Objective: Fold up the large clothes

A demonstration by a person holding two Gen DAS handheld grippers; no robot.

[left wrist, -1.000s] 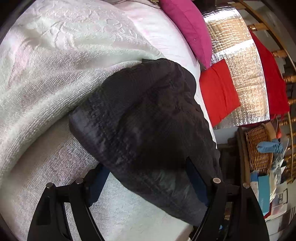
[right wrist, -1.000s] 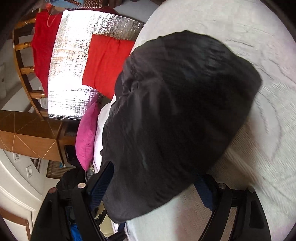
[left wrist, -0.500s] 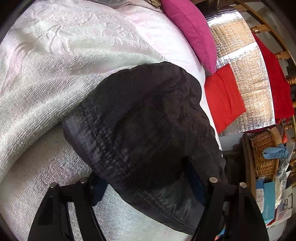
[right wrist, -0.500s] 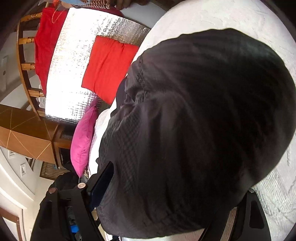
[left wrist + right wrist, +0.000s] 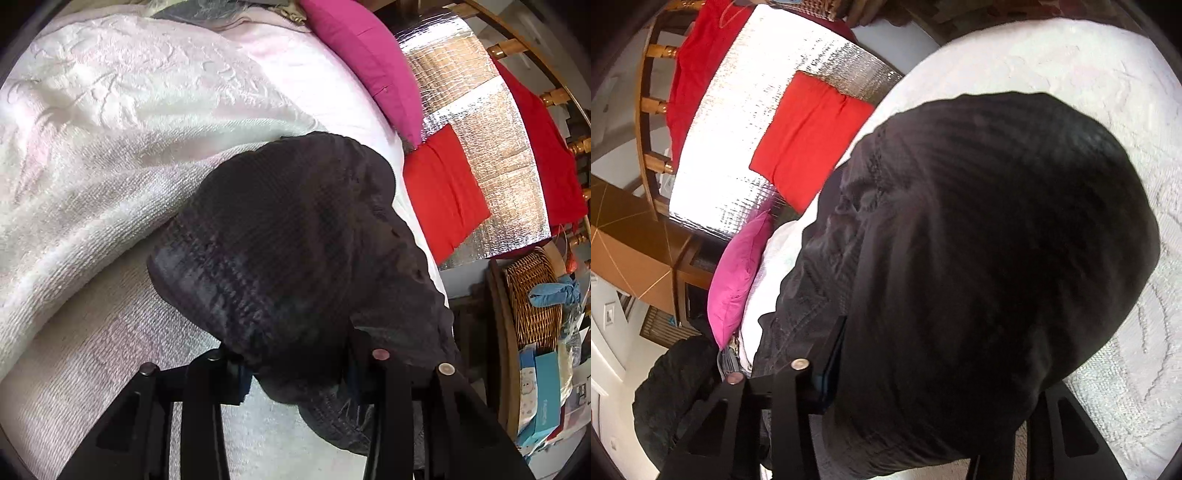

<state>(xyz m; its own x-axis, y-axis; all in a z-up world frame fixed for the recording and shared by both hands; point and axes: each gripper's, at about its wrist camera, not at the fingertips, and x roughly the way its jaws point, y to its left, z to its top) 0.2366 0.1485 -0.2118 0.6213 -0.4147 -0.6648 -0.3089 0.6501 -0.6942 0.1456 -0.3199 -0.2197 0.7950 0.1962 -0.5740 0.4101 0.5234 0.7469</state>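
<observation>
A black textured garment [image 5: 295, 240] lies bunched on a white bedspread [image 5: 110, 166]. In the left wrist view my left gripper [image 5: 299, 373] is shut on the black garment's near edge, the cloth bulging up between the fingers. In the right wrist view the same black garment [image 5: 979, 258] fills most of the frame and drapes over my right gripper [image 5: 923, 398]. Its left finger [image 5: 831, 365] presses against the cloth; the right finger is hidden under the fabric. The gripper looks shut on the garment.
A pink pillow [image 5: 369, 62] and a red cushion [image 5: 443, 192] lie against a silver foil panel [image 5: 480, 129] beyond the bed edge. A wicker basket [image 5: 532, 295] and boxes stand at the right. A wooden rail [image 5: 653, 110] and wooden cabinet [image 5: 628, 251] are beside the bed.
The left gripper's fingers have closed in on the garment's edge. The right gripper has gathered more garment, which now covers more of its view.
</observation>
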